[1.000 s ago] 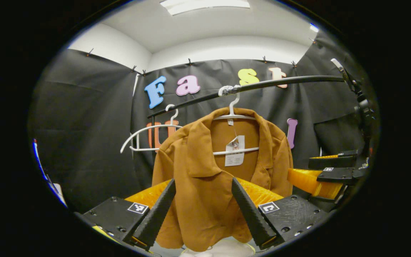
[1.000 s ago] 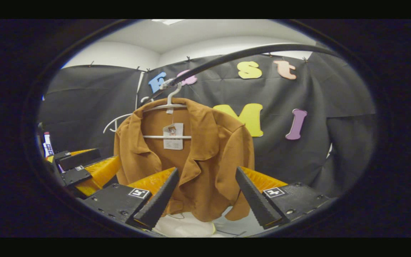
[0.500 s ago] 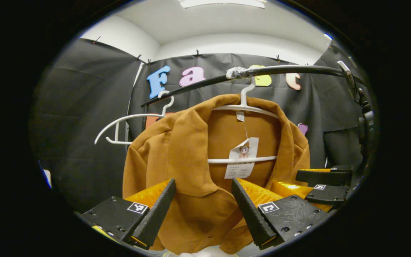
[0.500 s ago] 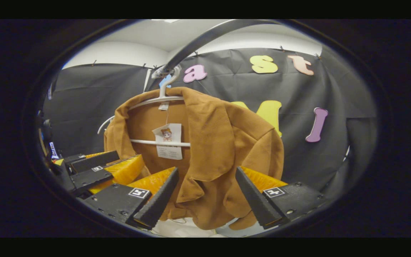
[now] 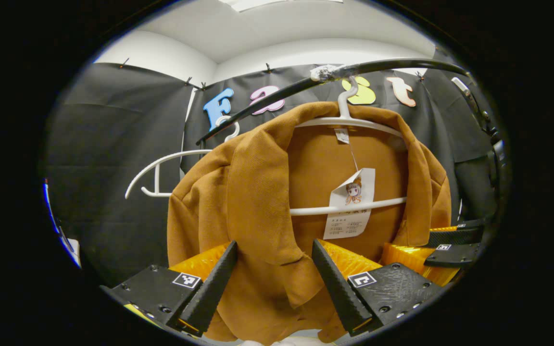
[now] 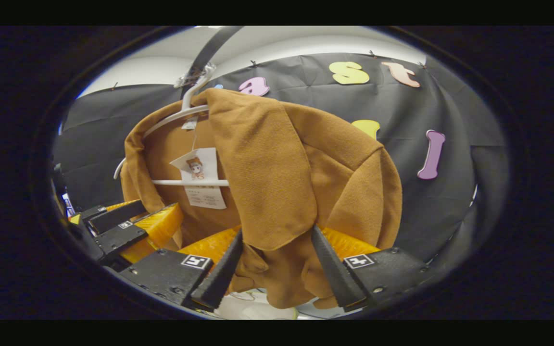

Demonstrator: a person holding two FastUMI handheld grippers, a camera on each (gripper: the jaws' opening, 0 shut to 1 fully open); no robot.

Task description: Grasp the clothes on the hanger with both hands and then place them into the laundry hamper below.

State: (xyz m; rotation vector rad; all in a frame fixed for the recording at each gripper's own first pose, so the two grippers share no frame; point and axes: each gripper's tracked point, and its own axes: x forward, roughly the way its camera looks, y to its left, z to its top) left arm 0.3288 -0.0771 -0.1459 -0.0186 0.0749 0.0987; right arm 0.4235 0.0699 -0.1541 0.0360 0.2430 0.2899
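A brown jacket (image 5: 258, 192) hangs on a white hanger (image 5: 349, 120) from a black rail (image 5: 392, 65), its paper tag (image 5: 351, 206) dangling inside the collar. My left gripper (image 5: 273, 250) is open, and the jacket's left lapel hangs between its fingers. My right gripper (image 6: 276, 235) is open around the other lapel (image 6: 262, 182), its fingers close beside the cloth. The right gripper (image 5: 452, 240) also shows at the right edge of the left gripper view. The left gripper (image 6: 118, 223) shows at the left of the right gripper view. A white rounded thing (image 6: 253, 310) peeks out below the hem.
A second, empty white hanger (image 5: 161, 166) hangs on the same rail to the left of the jacket. Black cloth walls close the booth behind and at both sides. A clamp stand (image 5: 484, 125) holds the rail's right end.
Both grippers have moved in toward the jacket, which now looms larger. Each lapel now lies between a pair of fingers, and the right gripper's gap has narrowed a little.
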